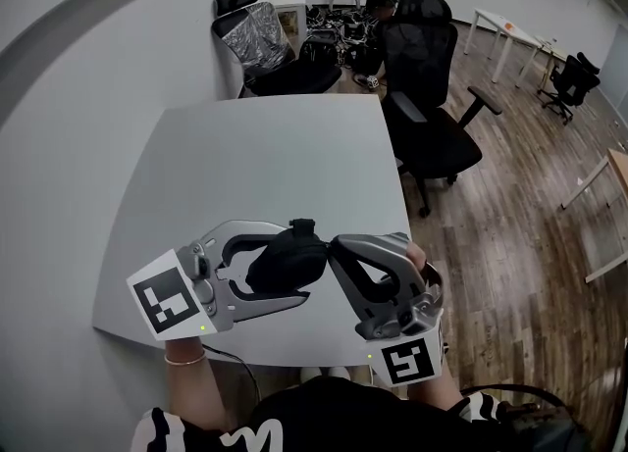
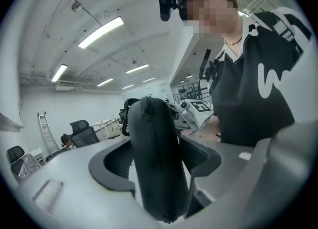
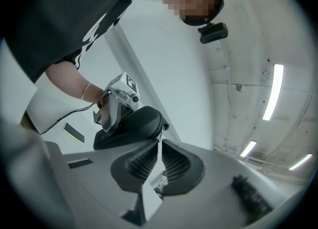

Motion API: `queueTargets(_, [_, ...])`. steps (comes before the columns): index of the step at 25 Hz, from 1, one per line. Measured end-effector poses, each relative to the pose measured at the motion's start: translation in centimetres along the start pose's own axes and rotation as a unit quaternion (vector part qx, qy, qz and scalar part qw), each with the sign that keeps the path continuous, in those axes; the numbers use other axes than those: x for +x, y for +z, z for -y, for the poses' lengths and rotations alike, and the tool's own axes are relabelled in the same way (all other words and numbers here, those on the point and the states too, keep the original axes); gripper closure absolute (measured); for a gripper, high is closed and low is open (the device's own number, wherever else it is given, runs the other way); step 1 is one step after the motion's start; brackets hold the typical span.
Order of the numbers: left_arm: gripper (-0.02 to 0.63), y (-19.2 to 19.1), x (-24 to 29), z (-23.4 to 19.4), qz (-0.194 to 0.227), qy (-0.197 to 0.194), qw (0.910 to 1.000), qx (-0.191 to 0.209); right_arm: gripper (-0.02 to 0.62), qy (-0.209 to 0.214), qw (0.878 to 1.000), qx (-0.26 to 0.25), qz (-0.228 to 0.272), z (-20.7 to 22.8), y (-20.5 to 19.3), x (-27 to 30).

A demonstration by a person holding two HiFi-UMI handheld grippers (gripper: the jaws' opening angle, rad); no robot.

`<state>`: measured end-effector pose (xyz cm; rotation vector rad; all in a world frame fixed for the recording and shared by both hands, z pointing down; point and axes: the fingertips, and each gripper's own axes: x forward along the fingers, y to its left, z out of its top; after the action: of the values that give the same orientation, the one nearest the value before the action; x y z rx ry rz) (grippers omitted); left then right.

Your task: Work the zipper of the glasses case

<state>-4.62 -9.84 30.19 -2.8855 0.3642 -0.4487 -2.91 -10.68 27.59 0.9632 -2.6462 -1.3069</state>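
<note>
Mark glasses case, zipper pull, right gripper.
glasses case [image 1: 289, 259]: head view, middle of black shell.
zipper pull [image 3: 160, 129]: right gripper view, tab between the jaw tips.
right gripper [image 1: 335, 242]: head view, where its jaw tips meet.

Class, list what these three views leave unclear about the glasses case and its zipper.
Head view: how far the zipper is open; the left hand-held gripper and right hand-held gripper largely cover the glasses case.
Right gripper view: whether its pads pinch the zipper pull; too small.
Left gripper view: the case's lower end, hidden behind the jaws.

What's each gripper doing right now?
Left gripper: closed on the glasses case.
Right gripper: closed on the zipper pull.
</note>
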Motion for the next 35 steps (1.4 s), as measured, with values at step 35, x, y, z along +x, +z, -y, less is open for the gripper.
queueTargets(35, [0.328,0.4,2.5,1.3,0.125,-0.029,0.9878,-0.088,0.588,0.010,0.999,-0.028,0.045,0.0,2.7,0.1])
